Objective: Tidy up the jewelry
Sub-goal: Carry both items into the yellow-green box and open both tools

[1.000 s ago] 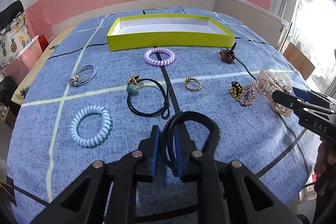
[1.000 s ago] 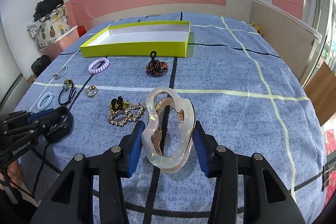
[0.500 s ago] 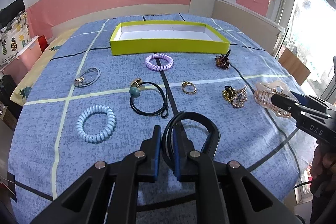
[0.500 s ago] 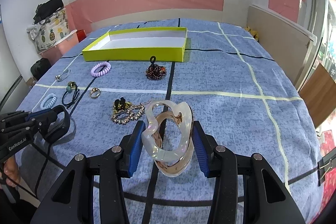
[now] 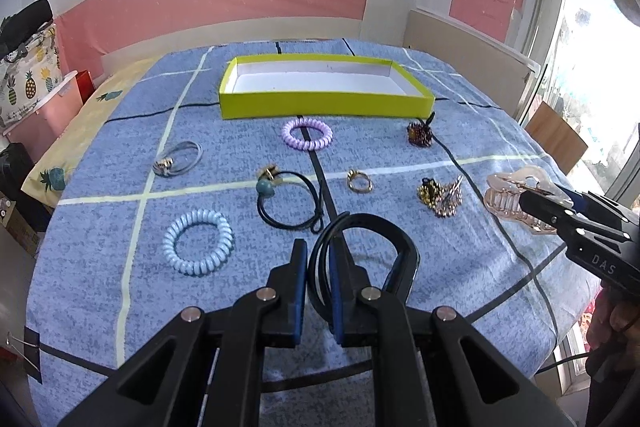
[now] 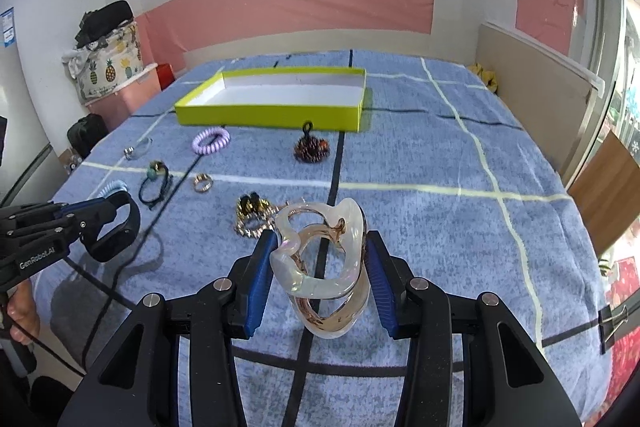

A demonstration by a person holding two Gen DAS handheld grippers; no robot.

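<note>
My left gripper (image 5: 318, 259) is shut on a black band (image 5: 376, 231) and holds it above the blue cloth; it also shows in the right wrist view (image 6: 116, 227). My right gripper (image 6: 320, 247) is shut on a translucent pink hair claw (image 6: 324, 267), lifted off the cloth, also seen in the left wrist view (image 5: 516, 191). The yellow tray (image 5: 320, 105) with a white floor stands empty at the far side. On the cloth lie a purple coil tie (image 5: 307, 134), a light blue coil tie (image 5: 198, 247), a black tie with a teal bead (image 5: 288, 199) and a gold ring (image 5: 359, 181).
A grey tie (image 5: 178, 159), a dark beaded piece (image 5: 419, 133) and a gold cluster (image 5: 440, 193) also lie on the cloth. A wooden board (image 6: 532, 75) stands along the right edge. A pink bin (image 6: 120, 95) sits off the left side.
Both grippers have risen and drawn back from the cloth with their pieces still held. The items on the cloth have not moved.
</note>
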